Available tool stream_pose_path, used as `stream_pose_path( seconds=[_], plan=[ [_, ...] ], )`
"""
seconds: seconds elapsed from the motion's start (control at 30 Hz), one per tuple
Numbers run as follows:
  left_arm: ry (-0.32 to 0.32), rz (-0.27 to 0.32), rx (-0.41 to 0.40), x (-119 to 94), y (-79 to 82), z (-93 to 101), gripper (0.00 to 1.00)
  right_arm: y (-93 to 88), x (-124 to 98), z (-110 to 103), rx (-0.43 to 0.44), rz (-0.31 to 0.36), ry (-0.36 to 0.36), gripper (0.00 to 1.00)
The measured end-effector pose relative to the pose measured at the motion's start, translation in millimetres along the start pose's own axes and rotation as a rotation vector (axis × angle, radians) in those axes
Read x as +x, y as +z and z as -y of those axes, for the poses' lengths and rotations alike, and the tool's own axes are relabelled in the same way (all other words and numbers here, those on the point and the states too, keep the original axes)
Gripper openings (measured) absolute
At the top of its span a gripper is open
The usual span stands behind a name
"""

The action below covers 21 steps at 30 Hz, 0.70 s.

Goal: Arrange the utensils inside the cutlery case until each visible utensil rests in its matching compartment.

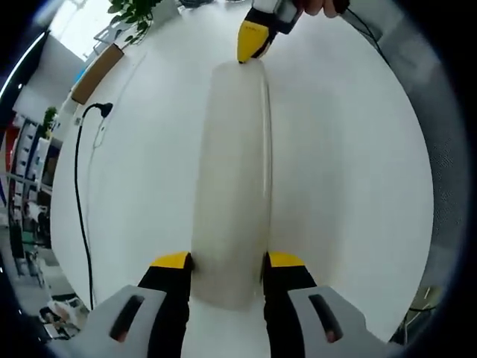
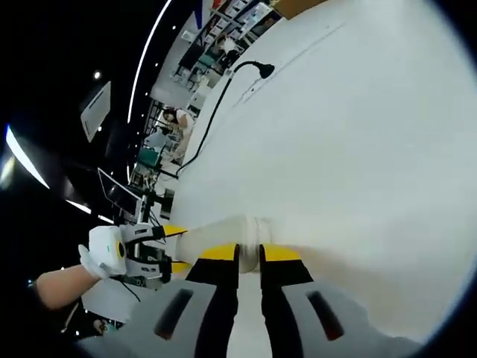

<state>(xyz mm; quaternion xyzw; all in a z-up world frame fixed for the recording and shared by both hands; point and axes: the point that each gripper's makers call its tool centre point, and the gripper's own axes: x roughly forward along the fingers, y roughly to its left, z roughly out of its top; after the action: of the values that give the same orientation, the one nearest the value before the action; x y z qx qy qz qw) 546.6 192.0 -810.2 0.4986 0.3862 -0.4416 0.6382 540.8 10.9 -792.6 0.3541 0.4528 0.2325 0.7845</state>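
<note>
Left fingers [image 1: 227, 259] clamp frosted, rounded plastic cutlery case [image 1: 232, 171] (long, translucent), right fingers [image 2: 249, 253] pinch its far end, white table [image 1: 350, 171].

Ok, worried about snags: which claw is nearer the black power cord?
Left claw. It grips the translucent plastic case's near end, black power cord passing beside; right claw touches the far end.

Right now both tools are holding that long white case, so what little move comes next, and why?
Probably pull the two ends gently apart to open it. The left tool clamps one end of the closed cutlery case, the right tool pinches the other, and no utensils can be seen.
</note>
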Motion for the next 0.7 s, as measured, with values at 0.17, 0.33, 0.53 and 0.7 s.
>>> stream_pose_path(
  seconds=[0.17, 0.33, 0.53, 0.7],
  plan=[
    [-0.001, 0.010, -0.009, -4, -3.5, 11.2, 0.39, -18.9, -9, -5, 0.010, -0.015, -0.018, 0.08],
    [-0.004, 0.016, 0.006, -10, -2.1, 32.3, 0.38, -35.8, -20, -5, -0.015, -0.035, -0.045, 0.09],
    [-0.005, 0.046, -0.016, -15, 0.7, 48.4, 0.39, -44.5, -28, 3, -0.031, -0.027, -0.048, 0.10],
    [0.018, 0.065, -0.020, -16, 2.9, 53.0, 0.39, -51.6, -25, 3, -0.055, -0.044, -0.072, 0.19]
  ],
)
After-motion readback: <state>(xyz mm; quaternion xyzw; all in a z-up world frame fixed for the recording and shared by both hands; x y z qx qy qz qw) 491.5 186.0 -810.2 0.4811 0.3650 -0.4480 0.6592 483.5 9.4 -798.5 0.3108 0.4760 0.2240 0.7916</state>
